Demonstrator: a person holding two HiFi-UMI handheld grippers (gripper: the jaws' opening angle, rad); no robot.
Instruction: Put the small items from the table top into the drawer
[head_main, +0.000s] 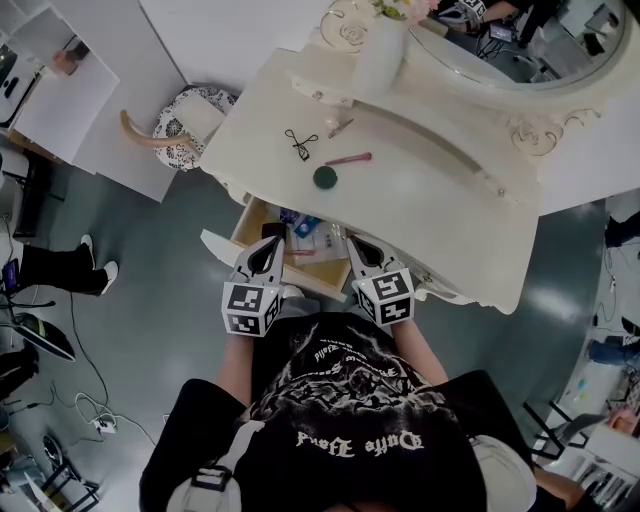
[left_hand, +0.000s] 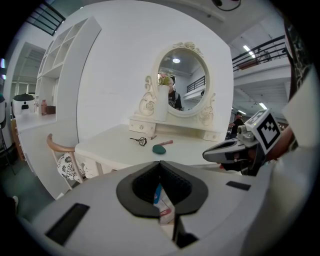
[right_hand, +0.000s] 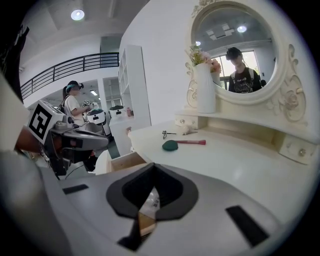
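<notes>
Standing square to a white dressing counter (head_main: 420, 205), the person holds both tools low and close together over the open drawer (head_main: 246, 226) that juts out from the counter's front edge.

The left gripper (head_main: 268, 246) has its jaws closed tip to tip with nothing between them. Through the hollow behind the tips I can see only a sliver of the drawer's contents. The right gripper (head_main: 358, 244) is the same: jaws fully together, empty, angled down towards the drawer. The two sit side by side, near each other but not touching.

Some blue and white packets (head_main: 305, 228) lie inside the drawer; what they are I cannot make out.

The small items are up on the counter top, well apart from both grippers. A black eyelash curler (head_main: 301, 143) lies furthest left. A pink stick (head_main: 348, 158) lies just to its right, and a dark green round piece (head_main: 325, 177) sits just in front of the stick, nearest the drawer. A slim, pale item (head_main: 340, 128) lies behind the curler, too small to identify.

At the back of the counter stands a white vase (head_main: 380, 55) of flowers beside an oval mirror (head_main: 520, 55) in a carved frame. A stool (head_main: 190, 112) with a patterned seat is at the counter's left end.
</notes>
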